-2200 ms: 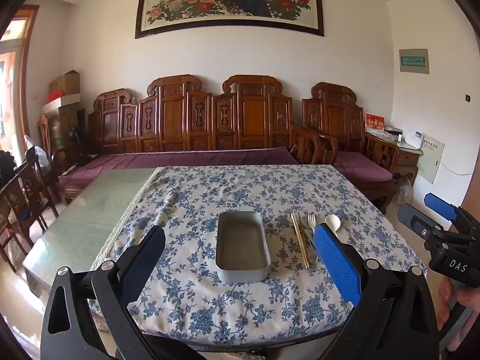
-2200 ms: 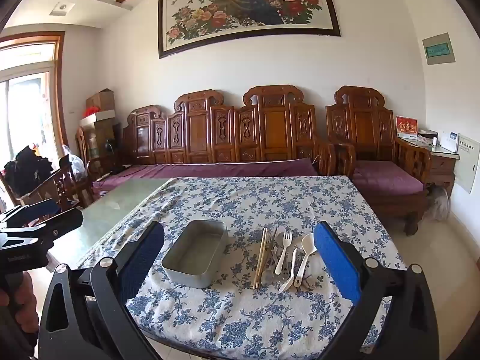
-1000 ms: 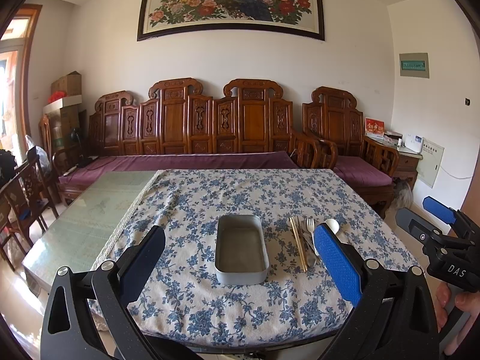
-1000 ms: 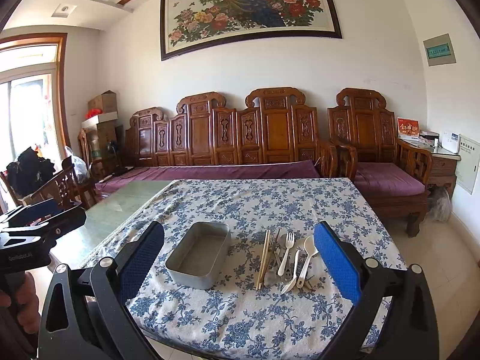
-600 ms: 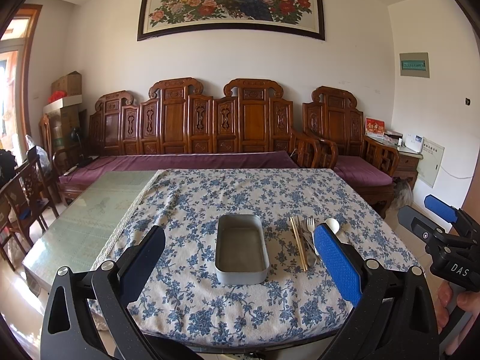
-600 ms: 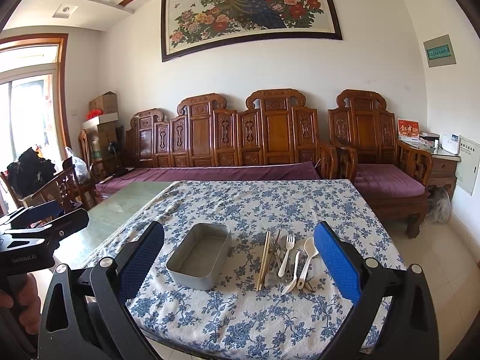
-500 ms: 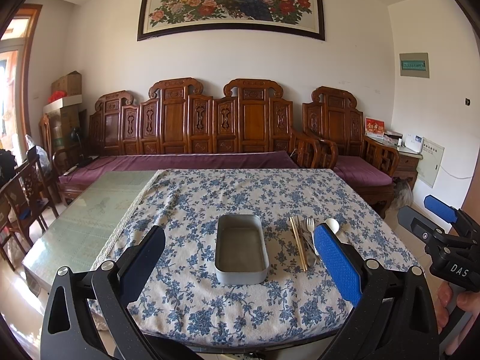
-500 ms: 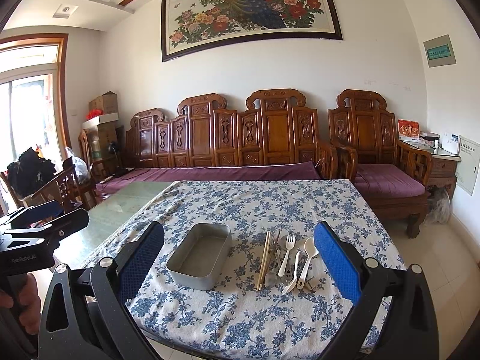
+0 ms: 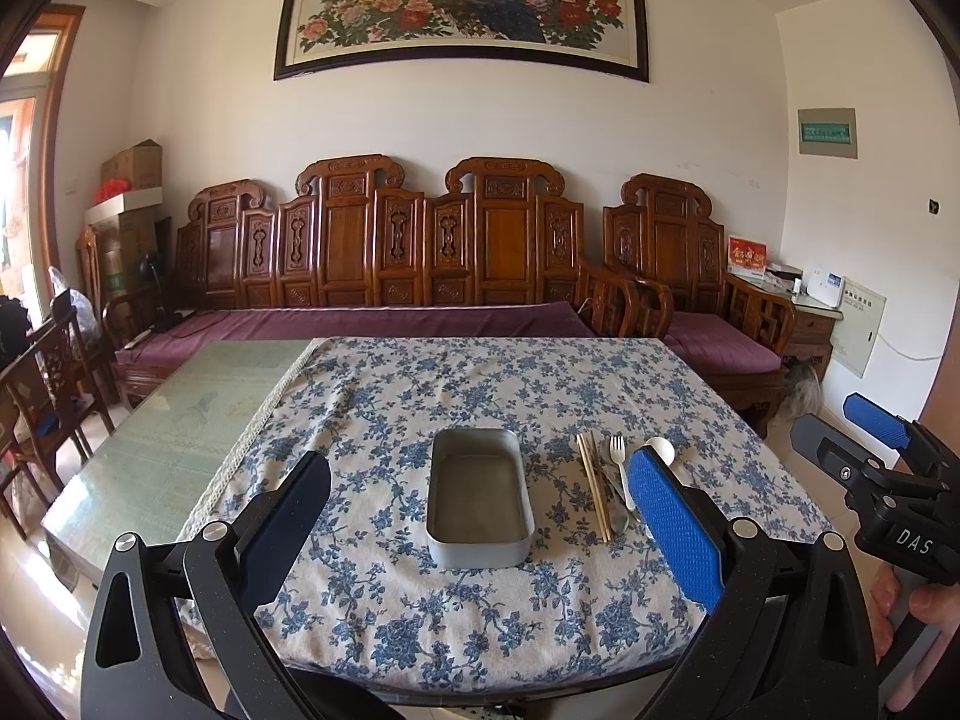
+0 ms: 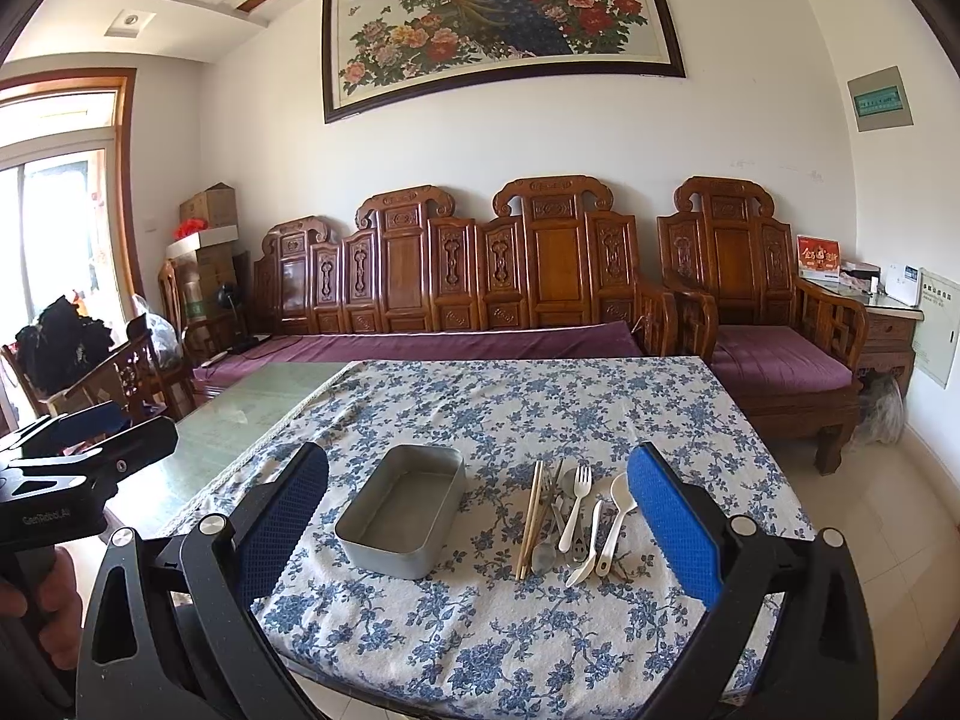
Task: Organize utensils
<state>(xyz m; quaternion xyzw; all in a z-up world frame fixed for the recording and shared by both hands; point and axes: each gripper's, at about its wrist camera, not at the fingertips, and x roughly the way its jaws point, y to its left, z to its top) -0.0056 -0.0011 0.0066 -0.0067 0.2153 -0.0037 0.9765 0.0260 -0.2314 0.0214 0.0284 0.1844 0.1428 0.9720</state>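
An empty grey metal tray (image 9: 479,497) (image 10: 401,510) sits near the front of the table on a blue floral cloth (image 9: 480,384). To its right lies a pile of utensils: wooden chopsticks (image 9: 594,493) (image 10: 529,518), a white fork (image 9: 619,468) (image 10: 575,506), a white spoon (image 10: 615,513) and metal cutlery (image 10: 549,540). My left gripper (image 9: 480,516) is open and empty, held before the table's front edge facing the tray. My right gripper (image 10: 477,516) is open and empty, further right, facing tray and utensils. Each gripper shows at the edge of the other's view.
The cloth covers the right part of a glass-topped table (image 9: 168,420). Carved wooden benches with purple cushions (image 9: 384,324) stand behind it, dining chairs (image 9: 42,384) at the left, and an armchair (image 10: 774,372) with a side table at the right.
Both grippers have drifted slightly back and up over the two seconds; the table appears a little lower in view. Nothing on the table has moved.
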